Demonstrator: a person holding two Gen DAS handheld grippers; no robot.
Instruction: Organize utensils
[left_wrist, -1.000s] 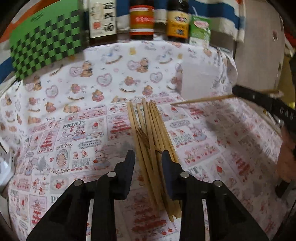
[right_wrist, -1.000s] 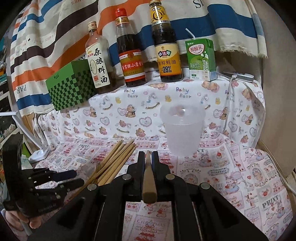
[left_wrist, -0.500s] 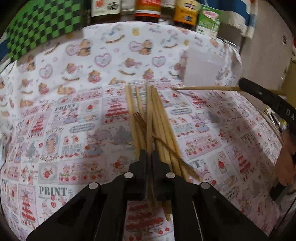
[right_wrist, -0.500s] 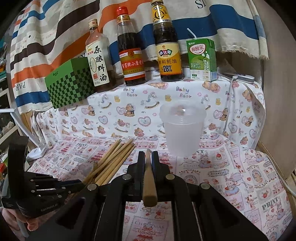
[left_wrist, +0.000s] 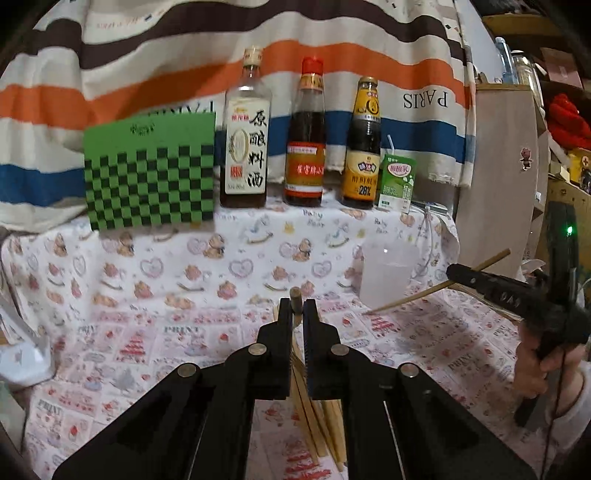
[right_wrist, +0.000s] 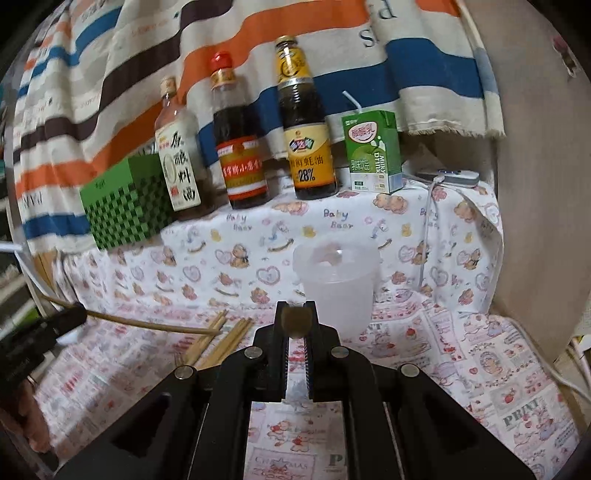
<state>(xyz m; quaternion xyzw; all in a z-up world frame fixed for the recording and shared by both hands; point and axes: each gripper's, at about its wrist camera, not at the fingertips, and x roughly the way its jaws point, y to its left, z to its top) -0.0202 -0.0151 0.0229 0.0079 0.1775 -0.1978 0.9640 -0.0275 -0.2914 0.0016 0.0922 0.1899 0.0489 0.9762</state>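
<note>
Lifted off the pile since a second ago, the left gripper (left_wrist: 294, 314) is clamped tight on one slim, pale wooden chopstick (left_wrist: 295, 295), its blunt end poking up between the pads. Across the bear-print cloth (left_wrist: 184, 280), the right gripper (right_wrist: 295, 317) pinches a second chopstick (right_wrist: 296, 322) before the frosted cup (right_wrist: 338, 284). Remaining chopsticks (right_wrist: 218, 341) lie bundled mid-cloth.

A striped cloth (left_wrist: 258, 55) in brown, orange, blue and cream hangs as backdrop ahead of the hand-held gripper. A bear-print cloth (left_wrist: 184, 266) covers the surface and its raised back ledge. To the right stands a pale wooden panel (left_wrist: 502, 177) with a small sticker; beyond it, cluttered shelves (left_wrist: 565, 122). Lighting is dim, indoor.
</note>
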